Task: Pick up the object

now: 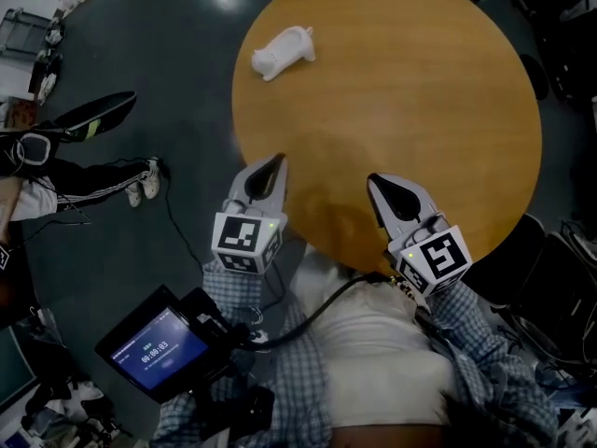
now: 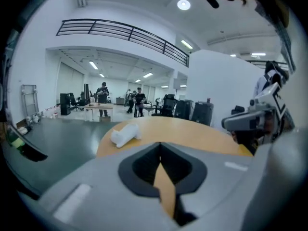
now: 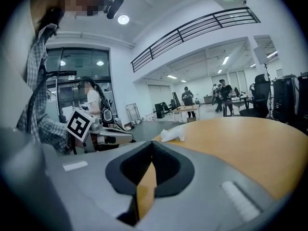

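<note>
Round wooden table (image 1: pixel 420 82) on a dark grey floor is seen from the head view, with a person's checked sleeves at the bottom. Both grippers are held over the table's near edge, the left gripper (image 1: pixel 269 168) and the right gripper (image 1: pixel 378 185), each with its jaws brought together on nothing. A small white animal-shaped figure (image 1: pixel 283 52) lies on its side ahead of the left gripper, well apart from it, near the table's far left edge

From the left gripper view, an open office hall with a railed balcony is shown; the closed jaw tips are met in the middle, and the figure (image 2: pixel 125 134) is seen ahead, a little to their left

From the right gripper view, the figure (image 3: pixel 172 134) is seen far ahead, slightly right of the closed tips

It is judged light, rigid and perhaps smooth, so slipping is possible; it would best be gripped across the narrow middle of its body, with the jaws first opened
</note>
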Tool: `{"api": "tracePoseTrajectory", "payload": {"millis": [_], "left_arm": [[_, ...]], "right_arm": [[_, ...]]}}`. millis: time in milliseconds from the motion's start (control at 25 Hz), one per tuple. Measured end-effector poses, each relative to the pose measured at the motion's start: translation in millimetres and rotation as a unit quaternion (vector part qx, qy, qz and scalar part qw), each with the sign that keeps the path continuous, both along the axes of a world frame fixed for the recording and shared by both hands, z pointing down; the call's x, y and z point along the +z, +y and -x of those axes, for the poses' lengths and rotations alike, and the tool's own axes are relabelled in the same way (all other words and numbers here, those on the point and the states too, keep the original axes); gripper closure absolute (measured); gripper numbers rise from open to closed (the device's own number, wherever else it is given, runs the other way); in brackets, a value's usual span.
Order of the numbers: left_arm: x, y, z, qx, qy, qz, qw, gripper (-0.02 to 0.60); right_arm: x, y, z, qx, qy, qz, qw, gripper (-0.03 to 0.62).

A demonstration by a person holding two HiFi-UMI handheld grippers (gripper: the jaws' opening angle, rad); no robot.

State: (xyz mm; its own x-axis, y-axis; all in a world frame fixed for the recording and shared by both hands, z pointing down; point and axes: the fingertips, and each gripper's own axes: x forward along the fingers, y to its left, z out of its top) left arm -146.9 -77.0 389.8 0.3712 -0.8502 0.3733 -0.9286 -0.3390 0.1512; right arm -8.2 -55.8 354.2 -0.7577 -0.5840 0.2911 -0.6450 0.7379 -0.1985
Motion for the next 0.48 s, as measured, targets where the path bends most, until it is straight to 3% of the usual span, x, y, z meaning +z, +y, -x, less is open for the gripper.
{"api": "tracePoseTrajectory", "payload": {"millis": [240,480], "left_arm": [[36.0,-56.9,14.5,0.058,-0.079,0.019,0.9951,0.526],[52.0,-117.4,33.4,0.099,-0.14,0.015,0.9851,0.368]], "right_arm": [[13.7,-36.5,-6.1,0.024,0.013,0.014,1.0,0.588],[17.6,-60.5,-7.1,0.048,0.022,0.024,0.998,0.588]]}}
